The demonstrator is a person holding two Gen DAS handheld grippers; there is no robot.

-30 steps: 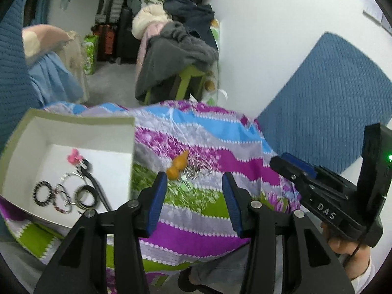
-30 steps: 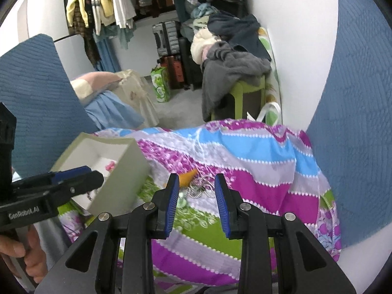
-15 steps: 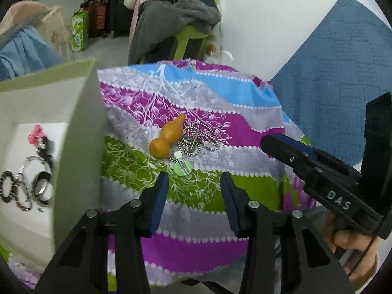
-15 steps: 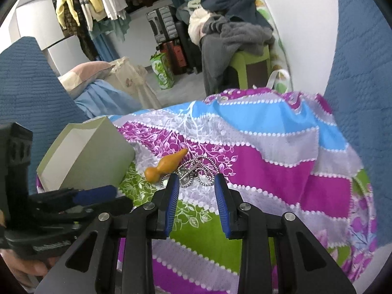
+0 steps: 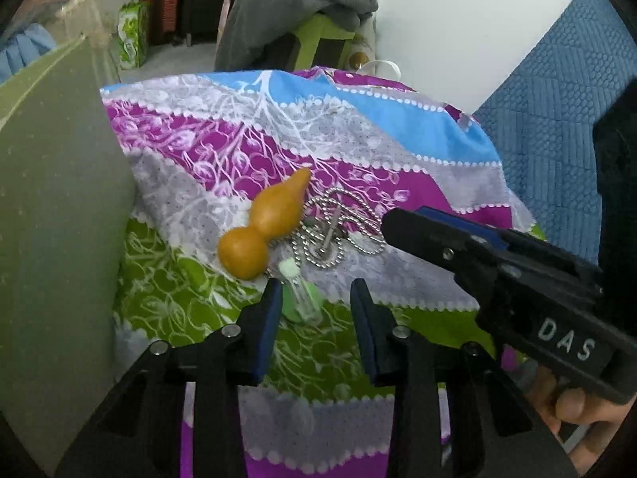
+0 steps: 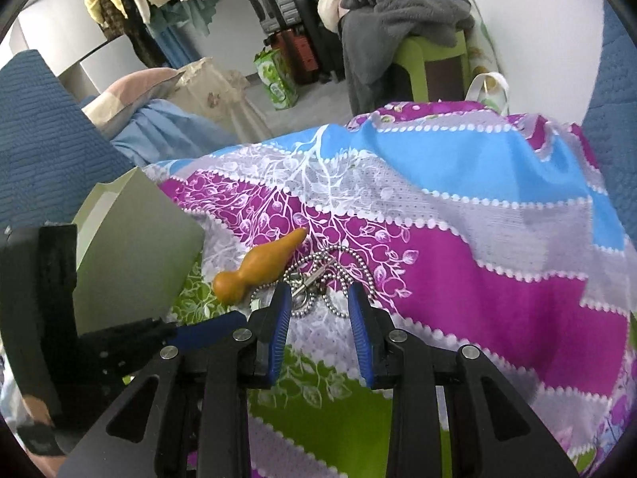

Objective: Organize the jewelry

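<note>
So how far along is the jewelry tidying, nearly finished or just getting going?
Hard to call it nearly done. The green box stands beside the loose pieces, but its inside is hidden now. In hand: nothing yet. The left claw is closing around a small clear green charm, and the right claw hovers open over the ball chain. Left on the cloth: the chain, charm and orange gourd pendant.

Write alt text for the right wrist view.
The right hand-held gripper hangs open over a ball chain beside an orange gourd pendant on a patterned cloth. A pale box stands left.
</note>
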